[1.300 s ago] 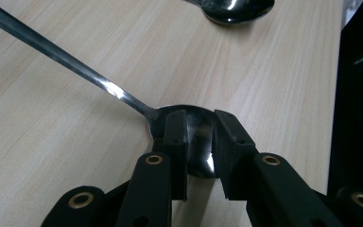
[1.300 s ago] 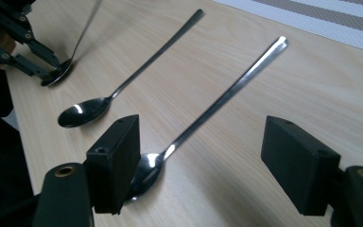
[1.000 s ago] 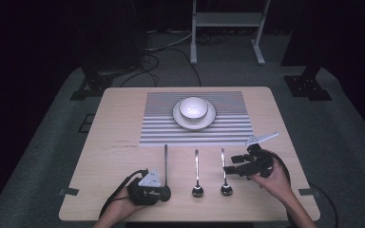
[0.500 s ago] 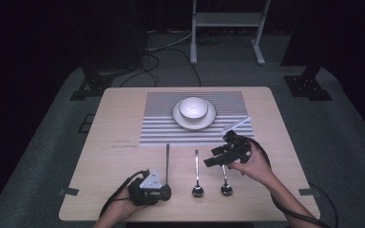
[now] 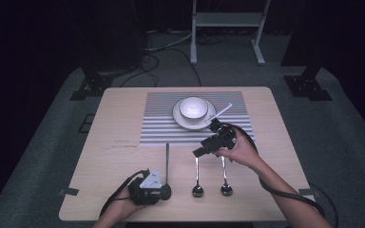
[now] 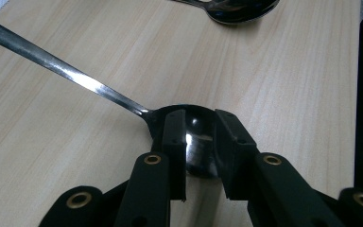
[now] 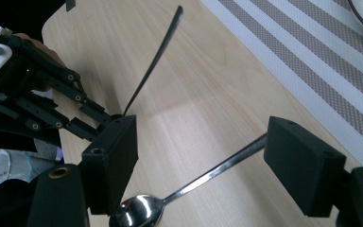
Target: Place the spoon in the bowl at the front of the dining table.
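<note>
No spoon lifted yet: left tongs (image 6: 199, 156) slightly open astride spoon bowl (image 6: 194, 142) at 7 o'clock; right tongs (image 7: 208, 165) wide open, empty.

Three spoons (image 5: 197, 175) lie on a table (image 5: 114, 142) before a bowl (image 5: 193, 107), a gripper (image 5: 148, 187) at the leftmost one.

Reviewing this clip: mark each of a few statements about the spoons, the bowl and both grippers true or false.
1. Three spoons lie on the table. True.
2. The bowl sits on a plate on the striped mat. True.
3. The left gripper is raised over the bowl. False: it is low at the near edge, jaws around the left spoon's bowl.
4. The right gripper is shut on a spoon. False: its jaws are wide open above the middle spoon.
</note>
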The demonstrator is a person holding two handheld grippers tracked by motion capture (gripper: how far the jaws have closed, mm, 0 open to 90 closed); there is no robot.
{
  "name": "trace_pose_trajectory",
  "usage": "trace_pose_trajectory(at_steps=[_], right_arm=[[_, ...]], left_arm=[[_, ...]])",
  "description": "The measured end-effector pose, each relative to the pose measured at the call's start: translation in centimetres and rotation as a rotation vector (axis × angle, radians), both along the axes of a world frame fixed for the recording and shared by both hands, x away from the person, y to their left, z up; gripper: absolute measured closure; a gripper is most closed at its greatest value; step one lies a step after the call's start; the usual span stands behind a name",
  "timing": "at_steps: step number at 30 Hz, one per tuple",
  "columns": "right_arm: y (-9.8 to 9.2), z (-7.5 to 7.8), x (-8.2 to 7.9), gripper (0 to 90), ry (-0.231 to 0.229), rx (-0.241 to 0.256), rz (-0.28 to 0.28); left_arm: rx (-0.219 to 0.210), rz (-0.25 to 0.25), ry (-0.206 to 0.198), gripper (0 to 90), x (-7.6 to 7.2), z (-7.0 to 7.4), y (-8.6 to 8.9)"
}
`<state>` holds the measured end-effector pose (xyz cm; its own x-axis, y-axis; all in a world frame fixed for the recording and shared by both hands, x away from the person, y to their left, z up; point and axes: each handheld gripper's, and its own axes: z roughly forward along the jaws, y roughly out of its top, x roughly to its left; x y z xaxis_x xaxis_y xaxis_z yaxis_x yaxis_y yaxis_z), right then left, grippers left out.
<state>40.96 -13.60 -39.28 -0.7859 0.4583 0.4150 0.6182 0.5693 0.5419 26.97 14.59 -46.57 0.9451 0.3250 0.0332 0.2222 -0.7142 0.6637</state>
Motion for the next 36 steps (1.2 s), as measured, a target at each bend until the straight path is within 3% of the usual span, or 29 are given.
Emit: trace_pose_trajectory(at_steps=[10, 18, 36], right_arm=[[2.6, 0.2, 0.9, 25.4, 0.029, 0.015, 0.036], [5.4, -0.4, 1.6, 25.3, 0.056, -0.004, 0.073], [8.5, -1.4, 2.3, 25.4, 0.079, 0.006, 0.102]], left_arm=[[-0.003, 0.000, -0.009, 74.4, 0.0, 0.0, 0.0], [-0.006, -0.002, -0.008, 74.3, 0.0, -0.1, 0.0], [-0.003, -0.007, -0.014, 74.0, 0.1, -0.1, 0.1]])
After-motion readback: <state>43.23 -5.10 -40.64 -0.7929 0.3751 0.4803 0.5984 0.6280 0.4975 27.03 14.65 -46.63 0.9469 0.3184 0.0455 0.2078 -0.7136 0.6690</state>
